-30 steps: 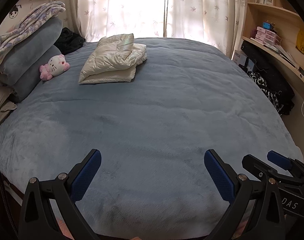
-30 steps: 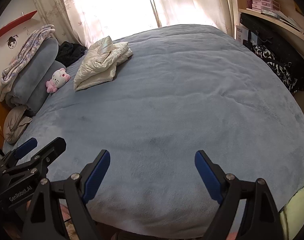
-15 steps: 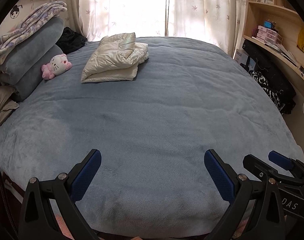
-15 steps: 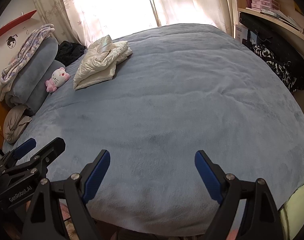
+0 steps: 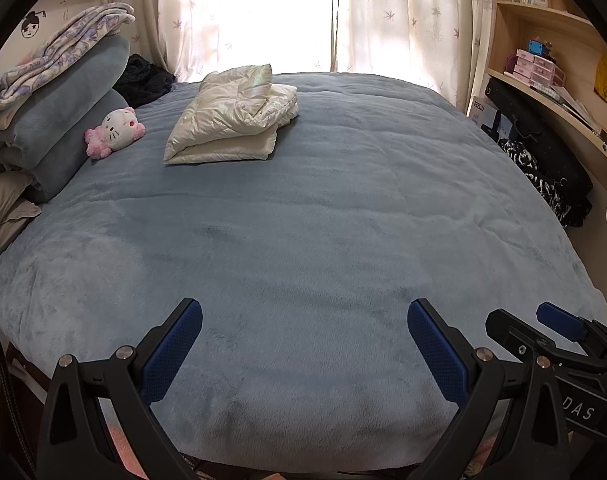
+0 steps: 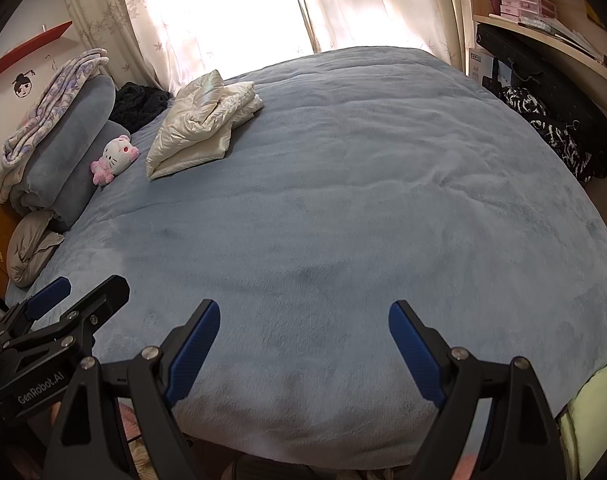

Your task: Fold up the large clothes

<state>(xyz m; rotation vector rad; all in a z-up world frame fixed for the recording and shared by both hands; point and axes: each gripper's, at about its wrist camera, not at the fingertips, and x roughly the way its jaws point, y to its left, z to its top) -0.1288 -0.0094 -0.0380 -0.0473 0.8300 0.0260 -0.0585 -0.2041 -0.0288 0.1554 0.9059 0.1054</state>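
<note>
The cream puffy jacket [image 5: 231, 120] lies folded in a shiny, soft pile on the bed [image 5: 323, 220], far ahead of the left hand-held gripper [image 5: 305, 344] and off to its left. The bed's blue cover looks fuzzy and smooth. Both the left and the right hand-held gripper [image 6: 303, 344] have jaws wide apart, holding nothing. A pink-and-white plush toy [image 5: 113, 130] sits by rolled blankets [image 5: 59, 112]. Flowery curtains [image 5: 395, 20] glow behind.

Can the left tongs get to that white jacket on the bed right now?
Probably not without moving closer. The left tongs, open, hang over the bed's near edge; the jacket lies far across. Nothing blocks the path.
</note>
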